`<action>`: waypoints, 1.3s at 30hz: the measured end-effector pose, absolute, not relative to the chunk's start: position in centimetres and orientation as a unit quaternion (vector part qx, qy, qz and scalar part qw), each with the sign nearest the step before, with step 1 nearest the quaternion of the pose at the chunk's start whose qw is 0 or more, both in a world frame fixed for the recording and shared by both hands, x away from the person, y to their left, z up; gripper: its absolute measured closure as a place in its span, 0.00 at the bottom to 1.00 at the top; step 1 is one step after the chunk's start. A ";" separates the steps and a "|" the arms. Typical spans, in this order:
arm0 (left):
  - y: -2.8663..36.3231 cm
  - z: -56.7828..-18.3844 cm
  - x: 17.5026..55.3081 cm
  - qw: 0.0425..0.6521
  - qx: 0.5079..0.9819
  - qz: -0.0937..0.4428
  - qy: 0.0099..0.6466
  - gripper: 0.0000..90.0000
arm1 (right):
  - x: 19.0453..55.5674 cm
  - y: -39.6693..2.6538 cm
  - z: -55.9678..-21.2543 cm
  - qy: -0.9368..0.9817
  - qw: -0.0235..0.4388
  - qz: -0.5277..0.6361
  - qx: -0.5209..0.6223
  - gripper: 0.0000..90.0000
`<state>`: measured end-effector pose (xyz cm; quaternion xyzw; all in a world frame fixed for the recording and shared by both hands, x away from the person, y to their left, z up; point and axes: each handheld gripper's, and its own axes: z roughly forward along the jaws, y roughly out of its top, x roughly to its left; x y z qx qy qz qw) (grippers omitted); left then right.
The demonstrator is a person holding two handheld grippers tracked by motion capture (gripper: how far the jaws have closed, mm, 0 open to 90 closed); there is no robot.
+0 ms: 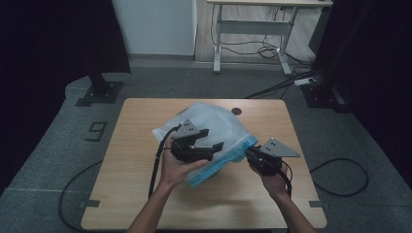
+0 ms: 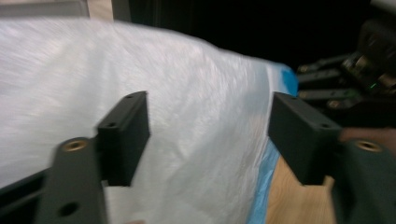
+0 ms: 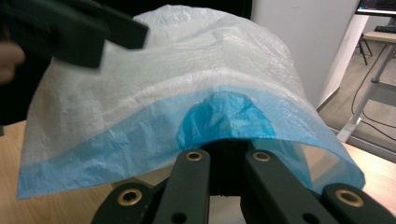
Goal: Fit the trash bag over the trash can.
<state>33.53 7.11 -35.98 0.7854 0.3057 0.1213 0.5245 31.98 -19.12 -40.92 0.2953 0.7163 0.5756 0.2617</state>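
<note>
the right gripper [image 3: 219,154] pinched the bag's blue hem [image 3: 224,116]; left gripper [image 2: 210,135] gaped wide, better sliding in gently

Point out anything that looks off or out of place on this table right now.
Nothing looks damaged or spilled. The white plastic bag with a blue edge is crumpled and lifted off the table, because the right tool is shut on that edge. The left tool is open over the bag.

The bag [image 1: 214,131] lies on the table [image 1: 141,145], mid-top.
</note>
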 end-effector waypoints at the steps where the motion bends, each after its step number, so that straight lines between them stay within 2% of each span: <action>1: 6.9 -36.1 33.5 0.522 0.786 0.125 0.307 0.28 | 32.0 -19.1 -40.8 0.716 0.261 0.577 0.295 0.99; 5: 6.5 -36.7 33.8 0.509 0.792 0.123 0.314 0.29 | 31.8 -18.8 -40.6 0.714 0.258 0.582 0.291 0.99; 8: 6.3 -37.1 34.1 0.495 0.799 0.122 0.318 0.35 | 31.7 -18.7 -40.4 0.713 0.259 0.584 0.288 0.99; 15: 6.2 -37.4 34.2 0.504 0.801 0.093 0.311 0.75 | 31.4 -18.7 -40.0 0.713 0.262 0.585 0.283 0.99; 20: 6.6 -37.2 34.3 0.520 0.794 0.073 0.307 0.90 | 31.4 -18.8 -40.1 0.713 0.262 0.584 0.285 0.99; 25: 7.5 -36.8 34.5 0.551 0.776 0.050 0.304 0.99 | 31.6 -19.1 -40.5 0.713 0.259 0.582 0.292 0.99; 31: 8.7 -36.3 34.7 0.572 0.757 0.056 0.311 1.00 | 31.7 -19.3 -40.9 0.715 0.258 0.579 0.297 0.99; 39: 10.5 -35.1 35.2 0.584 0.735 0.094 0.333 1.00 | 32.1 -19.8 -41.0 0.716 0.268 0.569 0.302 0.99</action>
